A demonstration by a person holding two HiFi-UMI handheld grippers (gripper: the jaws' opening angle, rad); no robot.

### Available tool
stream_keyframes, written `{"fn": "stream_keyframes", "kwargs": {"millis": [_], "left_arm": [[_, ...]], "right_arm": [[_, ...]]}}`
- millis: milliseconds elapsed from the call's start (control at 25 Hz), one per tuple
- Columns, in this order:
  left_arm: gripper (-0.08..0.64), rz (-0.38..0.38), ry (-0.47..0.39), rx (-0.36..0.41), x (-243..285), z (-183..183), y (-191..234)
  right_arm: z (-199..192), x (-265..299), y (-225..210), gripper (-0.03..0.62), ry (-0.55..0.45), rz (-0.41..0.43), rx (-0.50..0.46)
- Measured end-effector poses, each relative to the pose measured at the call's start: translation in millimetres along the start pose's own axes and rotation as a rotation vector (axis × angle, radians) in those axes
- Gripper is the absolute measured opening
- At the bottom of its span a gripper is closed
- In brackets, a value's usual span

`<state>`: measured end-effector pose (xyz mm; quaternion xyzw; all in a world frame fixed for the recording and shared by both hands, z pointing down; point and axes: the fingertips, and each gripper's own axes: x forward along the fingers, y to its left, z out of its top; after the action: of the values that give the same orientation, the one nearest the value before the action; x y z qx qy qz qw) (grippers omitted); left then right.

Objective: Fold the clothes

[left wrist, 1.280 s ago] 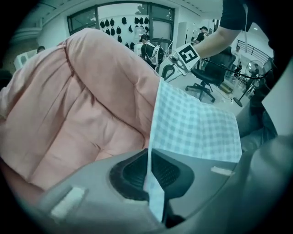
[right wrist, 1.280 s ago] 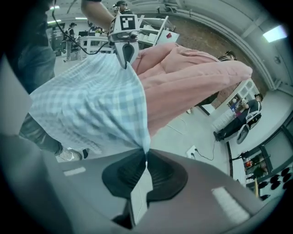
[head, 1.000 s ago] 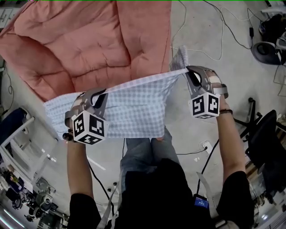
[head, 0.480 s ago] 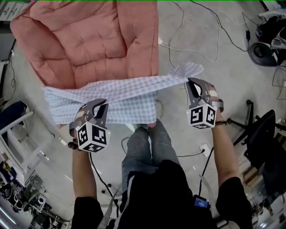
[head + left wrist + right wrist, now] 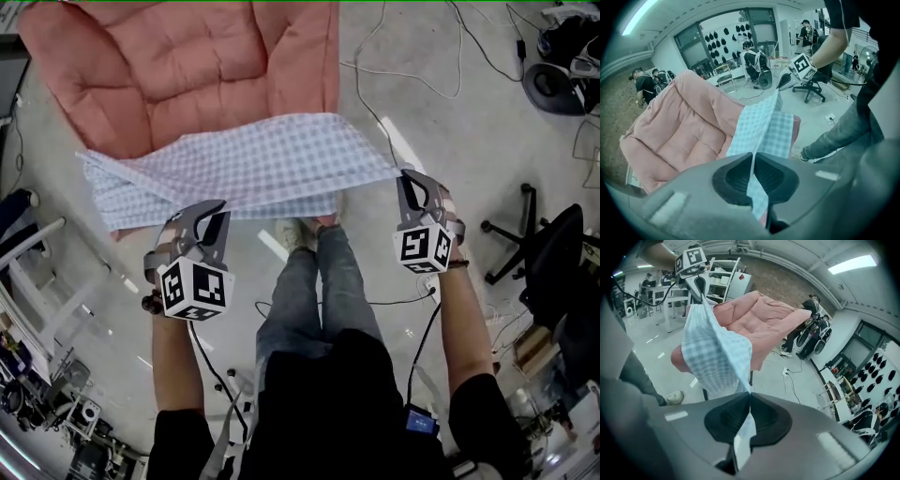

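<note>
A pale blue checked cloth (image 5: 253, 169) hangs stretched in the air between my two grippers, its far part draped over the front of a pink cushioned chair (image 5: 178, 75). My left gripper (image 5: 208, 214) is shut on the cloth's left near edge; the fabric (image 5: 761, 131) runs straight out from between its closed jaws. My right gripper (image 5: 405, 176) is shut on the right corner, and the cloth (image 5: 715, 355) fans out from its jaws toward the left gripper (image 5: 696, 275) in the distance. The right gripper (image 5: 797, 70) shows far off in the left gripper view.
The person's legs and shoes (image 5: 314, 272) stand right below the cloth. Cables (image 5: 412, 75) trail over the grey floor. A black office chair (image 5: 553, 272) is at the right, and shelves with clutter (image 5: 37, 375) at the lower left. Other people (image 5: 752, 61) stand in the background.
The cloth has swung up and away from the person, spreading flatter over the chair's front. Both grippers moved with it, still gripping, and the right corner flap has flattened.
</note>
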<state>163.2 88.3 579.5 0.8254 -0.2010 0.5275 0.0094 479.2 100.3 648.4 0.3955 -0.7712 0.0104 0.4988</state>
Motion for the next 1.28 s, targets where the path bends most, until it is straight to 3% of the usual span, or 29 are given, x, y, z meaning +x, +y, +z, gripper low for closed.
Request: {"fn": "stream_keyframes", "kwargs": {"millis": [320, 640, 880, 1080, 1280], "left_arm": [[0.014, -0.046, 0.016, -0.016, 11, -35, -43], [0.014, -0.08, -0.028, -0.106, 20, -52, -46], [0.015, -0.099, -0.017, -0.061, 20, -56, -60], [0.023, -0.127, -0.02, -0.117, 33, -68, -73], [0.183, -0.137, -0.033, -0.139, 36, -64, -76]], "right_arm": [[-18, 18, 54, 0.011, 0.054, 0.02, 0.076], [-30, 24, 91, 0.011, 0.097, 0.061, 0.072], [-50, 22, 95, 0.005, 0.14, 0.075, 0.134], [-34, 22, 94, 0.006, 0.111, 0.072, 0.132], [-13, 18, 88, 0.03, 0.062, 0.069, 0.112]]}}
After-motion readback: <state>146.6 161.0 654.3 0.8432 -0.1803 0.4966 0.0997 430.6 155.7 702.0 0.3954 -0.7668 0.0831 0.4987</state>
